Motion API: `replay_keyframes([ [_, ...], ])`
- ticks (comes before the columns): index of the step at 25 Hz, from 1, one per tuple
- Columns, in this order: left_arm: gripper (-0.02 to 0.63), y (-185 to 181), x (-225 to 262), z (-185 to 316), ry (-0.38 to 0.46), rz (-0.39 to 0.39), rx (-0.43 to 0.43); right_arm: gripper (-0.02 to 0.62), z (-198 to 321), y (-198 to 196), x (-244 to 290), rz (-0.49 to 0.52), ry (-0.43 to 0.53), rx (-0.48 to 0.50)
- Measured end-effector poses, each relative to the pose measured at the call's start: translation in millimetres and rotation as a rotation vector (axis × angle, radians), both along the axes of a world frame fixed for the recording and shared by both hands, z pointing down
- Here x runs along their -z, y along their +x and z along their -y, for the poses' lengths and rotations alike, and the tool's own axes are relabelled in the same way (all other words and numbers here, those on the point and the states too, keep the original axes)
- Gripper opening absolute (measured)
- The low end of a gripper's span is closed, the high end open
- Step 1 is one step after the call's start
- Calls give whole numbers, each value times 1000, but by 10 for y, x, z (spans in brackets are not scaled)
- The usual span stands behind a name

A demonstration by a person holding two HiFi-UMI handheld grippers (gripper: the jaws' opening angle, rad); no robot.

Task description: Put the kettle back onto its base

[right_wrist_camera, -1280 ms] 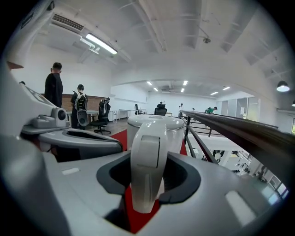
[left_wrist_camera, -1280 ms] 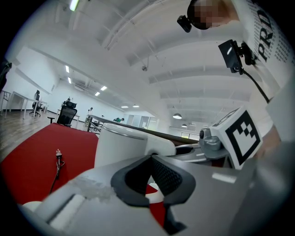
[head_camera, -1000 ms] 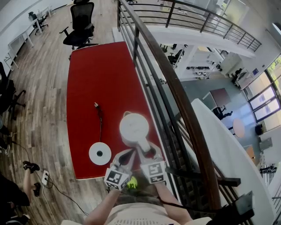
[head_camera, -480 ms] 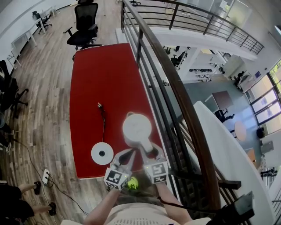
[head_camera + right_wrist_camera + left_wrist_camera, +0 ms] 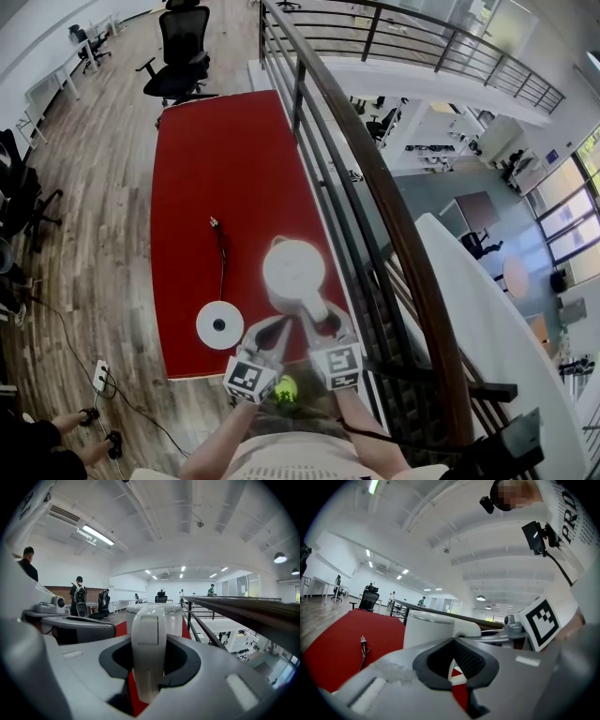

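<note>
A white kettle (image 5: pixel 293 270) stands on the red table (image 5: pixel 216 169) near its right edge, its handle (image 5: pixel 314 309) pointing toward me. Its round white base (image 5: pixel 219 325) lies apart to the left, near the table's front edge. My right gripper (image 5: pixel 319 324) has the handle (image 5: pixel 149 639) between its pads; the jaws have just been closing and now press on it. My left gripper (image 5: pixel 277 328) sits just left of the handle, shut, its pads meeting at the tip (image 5: pixel 452 641) with nothing held. The kettle body (image 5: pixel 426 630) rises right behind that tip.
The base's black cord (image 5: pixel 222 251) runs up the table to a loose plug. A dark railing (image 5: pixel 375 187) borders the table's right side, with a drop beyond. A black office chair (image 5: pixel 183 47) stands at the far end. A power strip (image 5: pixel 98 375) lies on the floor at left.
Kettle, base and both grippers keep their places. A bystander's feet on the floor at lower left have moved toward the picture's bottom edge.
</note>
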State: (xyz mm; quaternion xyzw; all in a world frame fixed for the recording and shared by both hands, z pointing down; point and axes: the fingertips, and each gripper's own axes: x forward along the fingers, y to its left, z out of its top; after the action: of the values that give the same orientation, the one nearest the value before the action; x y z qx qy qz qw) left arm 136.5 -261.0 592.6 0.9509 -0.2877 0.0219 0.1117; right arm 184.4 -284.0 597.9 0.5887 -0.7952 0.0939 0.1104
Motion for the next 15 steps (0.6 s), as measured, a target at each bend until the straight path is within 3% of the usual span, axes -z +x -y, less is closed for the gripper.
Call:
replay_keyframes([
  [15, -6, 21, 388, 3, 87, -3, 3, 121, -50, 46, 491, -52, 99, 13],
])
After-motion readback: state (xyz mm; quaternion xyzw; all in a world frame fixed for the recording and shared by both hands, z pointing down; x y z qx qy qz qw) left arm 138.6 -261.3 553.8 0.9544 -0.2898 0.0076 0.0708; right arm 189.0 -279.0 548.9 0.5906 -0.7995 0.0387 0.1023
